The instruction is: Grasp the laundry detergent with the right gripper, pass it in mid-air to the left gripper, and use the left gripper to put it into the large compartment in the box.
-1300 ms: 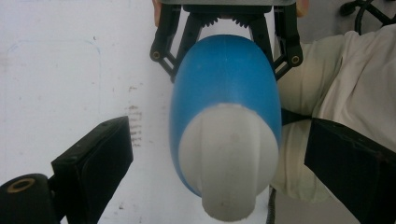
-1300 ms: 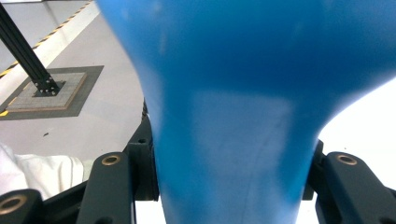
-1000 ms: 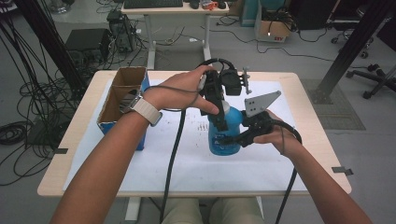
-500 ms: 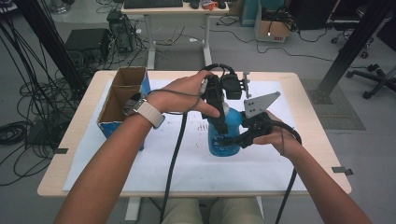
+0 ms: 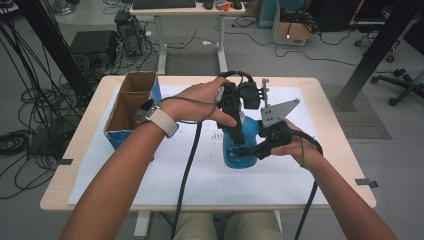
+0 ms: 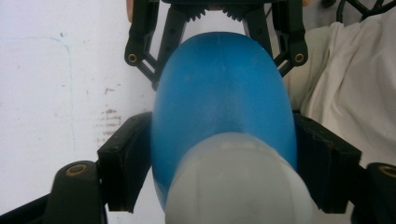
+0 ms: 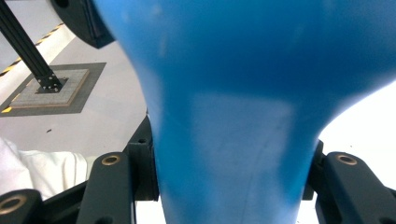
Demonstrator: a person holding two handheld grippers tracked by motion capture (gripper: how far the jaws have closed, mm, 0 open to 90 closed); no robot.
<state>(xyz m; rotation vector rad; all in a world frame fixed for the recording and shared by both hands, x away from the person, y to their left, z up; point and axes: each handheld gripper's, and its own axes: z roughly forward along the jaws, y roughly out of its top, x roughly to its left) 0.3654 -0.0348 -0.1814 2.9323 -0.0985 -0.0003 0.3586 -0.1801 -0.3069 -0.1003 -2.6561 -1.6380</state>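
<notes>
We have the blue bottle (image 5: 240,147) upright on the white sheet (image 5: 200,170) near the middle of the table (image 5: 65,195). Nearest us, the right gripper (image 5: 250,150) has its jaws clamped on the bottle's lower body. Above the bottle, the left gripper (image 5: 235,131) comes down with jaws tight on its sides below the white cap (image 6: 236,182). The grasp looks done; opening or moving remains. Left of the bottle, farther off, the box (image 5: 129,107) waits

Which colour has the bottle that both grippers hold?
The bottle is blue, with a whitish top; the left gripper view shows it best.
</notes>
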